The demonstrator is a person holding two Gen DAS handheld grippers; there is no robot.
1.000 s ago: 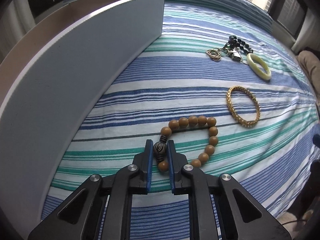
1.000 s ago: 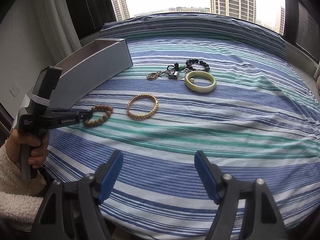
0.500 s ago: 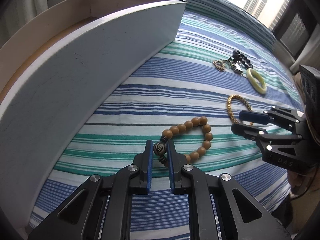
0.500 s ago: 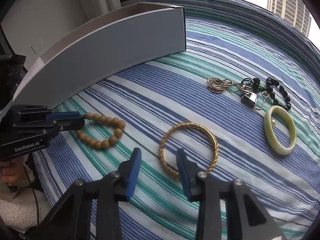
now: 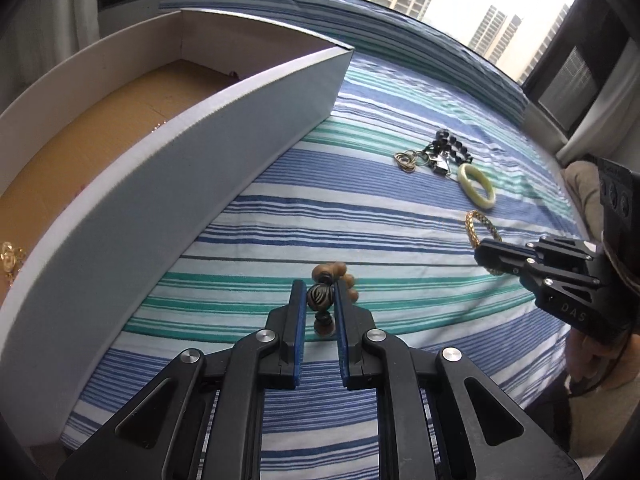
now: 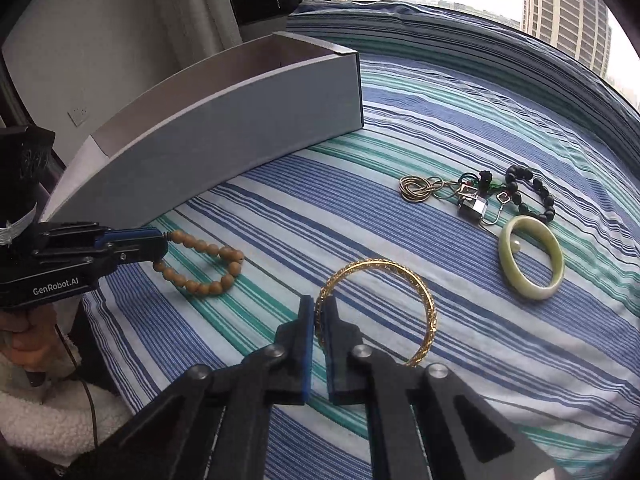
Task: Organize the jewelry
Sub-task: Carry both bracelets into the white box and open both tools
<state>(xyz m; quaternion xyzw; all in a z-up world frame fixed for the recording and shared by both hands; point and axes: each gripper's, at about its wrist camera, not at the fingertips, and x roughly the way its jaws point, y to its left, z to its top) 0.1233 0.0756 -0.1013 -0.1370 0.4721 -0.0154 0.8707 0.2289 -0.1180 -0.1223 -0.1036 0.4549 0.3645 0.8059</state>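
My left gripper is shut on the dark carved bead of the brown wooden bead bracelet and holds it lifted; in the right wrist view the bracelet hangs from that gripper with its far end near the bedcover. My right gripper is shut on the near rim of the gold bangle, which lies on the bed. In the left wrist view the right gripper covers part of the gold bangle.
An open white box with a brown floor stands at the left; a gold piece lies inside. A green jade bangle, a black bead bracelet, a coiled gold ring piece and small charms lie on the striped bedcover.
My left gripper has lifted the wooden bracelet and risen, so the box's inside now shows. My right gripper moved onto the gold bangle and closed on its rim.
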